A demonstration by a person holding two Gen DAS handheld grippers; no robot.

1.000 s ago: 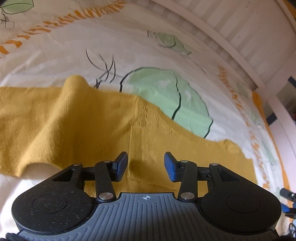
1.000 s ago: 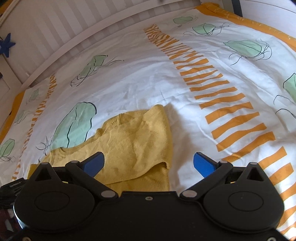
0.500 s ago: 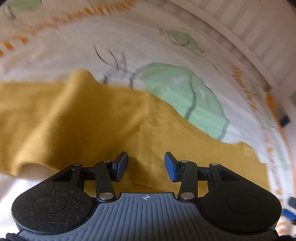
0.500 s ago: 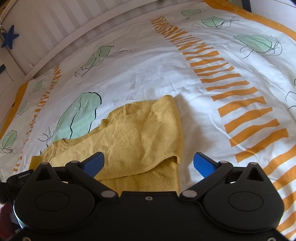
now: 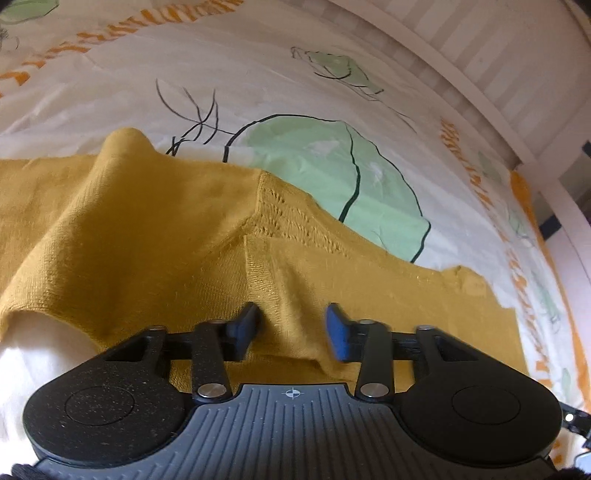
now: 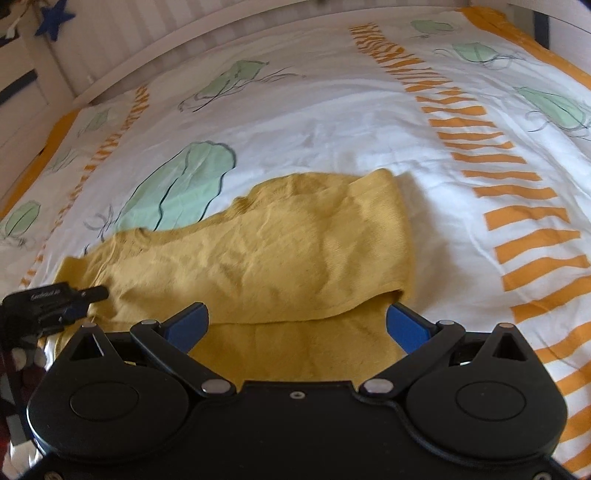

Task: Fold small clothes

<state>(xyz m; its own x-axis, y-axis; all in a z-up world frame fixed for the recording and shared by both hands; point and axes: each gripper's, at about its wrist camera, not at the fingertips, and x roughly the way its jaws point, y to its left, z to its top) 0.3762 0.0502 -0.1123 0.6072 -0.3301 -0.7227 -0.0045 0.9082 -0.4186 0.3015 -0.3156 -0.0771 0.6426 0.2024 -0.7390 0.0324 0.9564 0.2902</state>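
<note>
A mustard-yellow knit garment [image 5: 155,236] lies on the bed, partly folded over itself; it also shows in the right wrist view [image 6: 280,251]. My left gripper [image 5: 291,326] is low over its near edge, jaws partly open with a raised ridge of the knit between the blue pads, not clamped. My right gripper [image 6: 295,325] is wide open and empty, just above the garment's near folded edge. The left gripper appears at the left edge of the right wrist view [image 6: 55,299].
The garment rests on a white duvet [image 6: 314,122] printed with green leaves and orange stripes. A white slatted bed rail [image 5: 480,62] runs along the far side. A blue star [image 6: 55,20] hangs at the upper left.
The right gripper has moved forward and lower, so its pads now sit over the garment's near edge. The left gripper shifted slightly over the knit; its jaw gap is about the same.
</note>
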